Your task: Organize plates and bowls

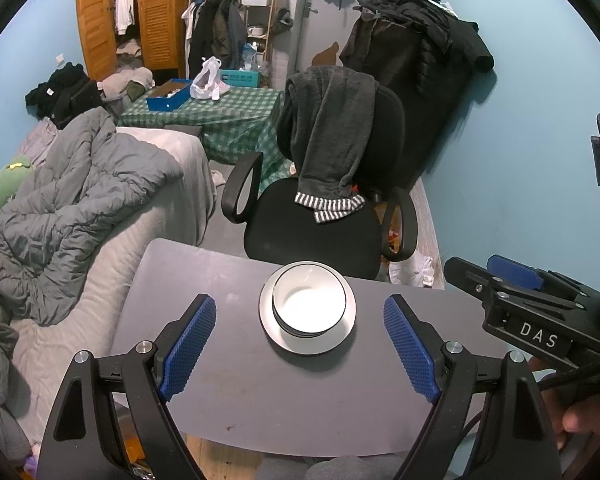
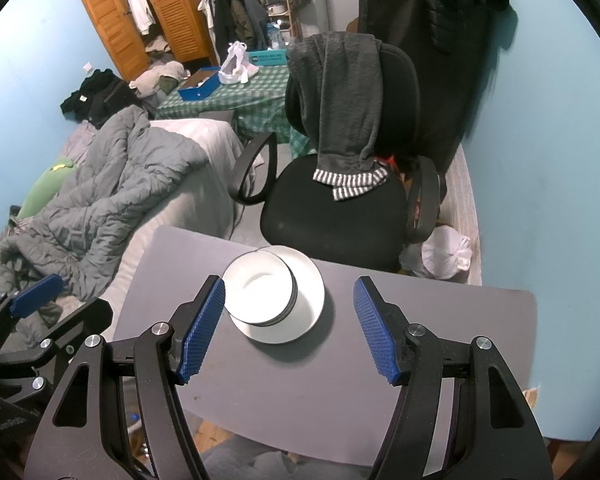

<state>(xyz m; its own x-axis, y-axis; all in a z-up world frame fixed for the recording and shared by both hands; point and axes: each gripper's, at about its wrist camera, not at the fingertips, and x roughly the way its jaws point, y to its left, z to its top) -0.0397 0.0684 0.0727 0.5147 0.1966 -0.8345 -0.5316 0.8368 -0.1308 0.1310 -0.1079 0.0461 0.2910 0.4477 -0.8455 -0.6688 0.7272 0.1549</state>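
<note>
Nested white ceramic bowls with dark rims sit on a white round plate on the grey table; both the left gripper and the right gripper hover spread and empty. The stack looks stiff, glossy and breakable; gripping a rim seems safest.

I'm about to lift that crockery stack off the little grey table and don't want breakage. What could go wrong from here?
1. The bowls sit nested on the plate without being fixed; lifting by the plate alone may let them slide.
2. The stack stands close to the table's far edge, beside the chair; a nudge could push it off.
3. Both tongs, left and right, are open and close together, so they might collide.
</note>
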